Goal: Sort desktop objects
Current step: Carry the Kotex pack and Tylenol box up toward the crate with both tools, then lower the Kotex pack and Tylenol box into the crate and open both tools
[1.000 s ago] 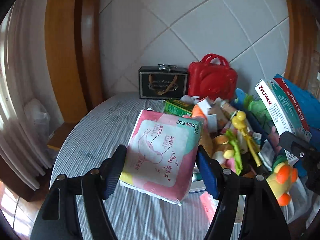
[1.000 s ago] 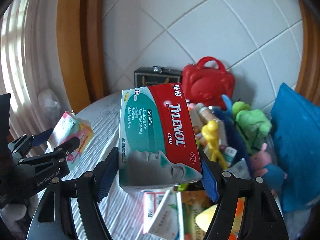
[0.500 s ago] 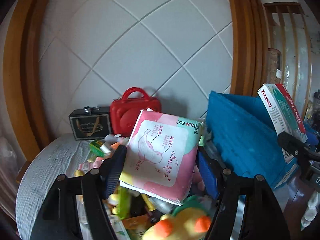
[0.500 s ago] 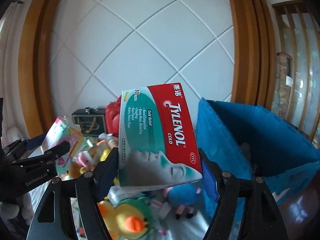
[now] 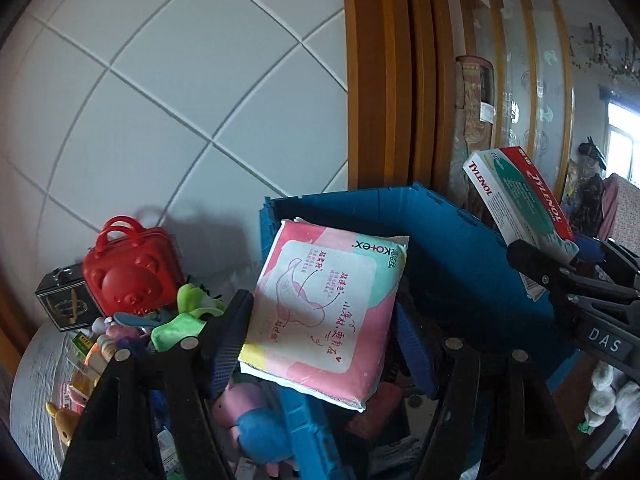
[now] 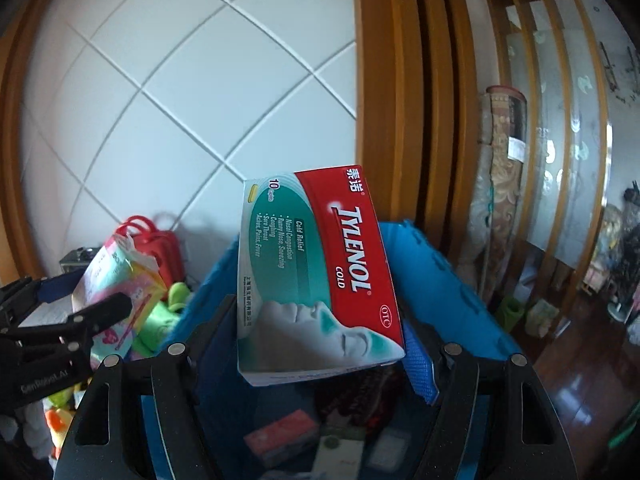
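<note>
Pad pack [image 5: 328,312]: pink w/ mint, yellow corners, white panel, red script. Tylenol box [image 6: 316,272]: red + teal, white lettering, grey-white face. Crate [image 5: 452,240]: solid blue. Bear case [image 5: 130,272]: red. Plush [image 5: 188,316]: lime green. Wall [image 5: 160,100]: white tiles, diagonal grid. Desk [image 5: 36,384]: grey-white grain.

Two tools are in view, the left tool [image 5: 324,328] and the right tool [image 6: 320,332]. One pink Kotex pack [image 5: 328,312] and one Tylenol box [image 6: 316,272]. One blue crate [image 5: 448,240]. At the bench's [image 5: 36,376] far edge, one red bear-faced case [image 5: 130,272] and one small black box [image 5: 64,304]. One green plush [image 5: 184,316], one pink-and-blue plush [image 5: 248,416]; the other small items there are too jumbled to count.
</note>
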